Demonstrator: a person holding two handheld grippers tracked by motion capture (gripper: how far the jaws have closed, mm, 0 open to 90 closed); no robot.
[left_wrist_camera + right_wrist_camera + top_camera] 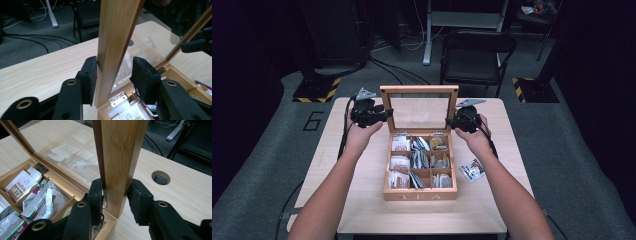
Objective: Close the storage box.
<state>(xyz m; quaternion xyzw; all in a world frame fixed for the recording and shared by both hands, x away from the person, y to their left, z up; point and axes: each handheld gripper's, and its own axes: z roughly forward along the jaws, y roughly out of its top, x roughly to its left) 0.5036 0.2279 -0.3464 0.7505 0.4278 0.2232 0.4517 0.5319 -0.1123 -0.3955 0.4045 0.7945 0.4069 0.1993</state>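
A wooden tea box (419,195) stands mid-table, its glass-paned lid (419,89) raised upright. Several tea packets (419,162) fill its compartments. My left gripper (383,114) is at the lid's left frame post (112,37). Its jaws are open around the post: the outer pad (90,72) touches the wood and the inner pad (142,75) stands a little off, over the glass. My right gripper (452,121) is shut on the lid's right frame post (117,157), a pad (96,197) pressed on each side just above the box corner.
A loose tea packet (472,169) lies on the table right of the box, under my right forearm. The light wooden table (362,200) has a round hole (160,177) near its back right. A black folding chair (477,50) stands behind the table, with cables on the floor.
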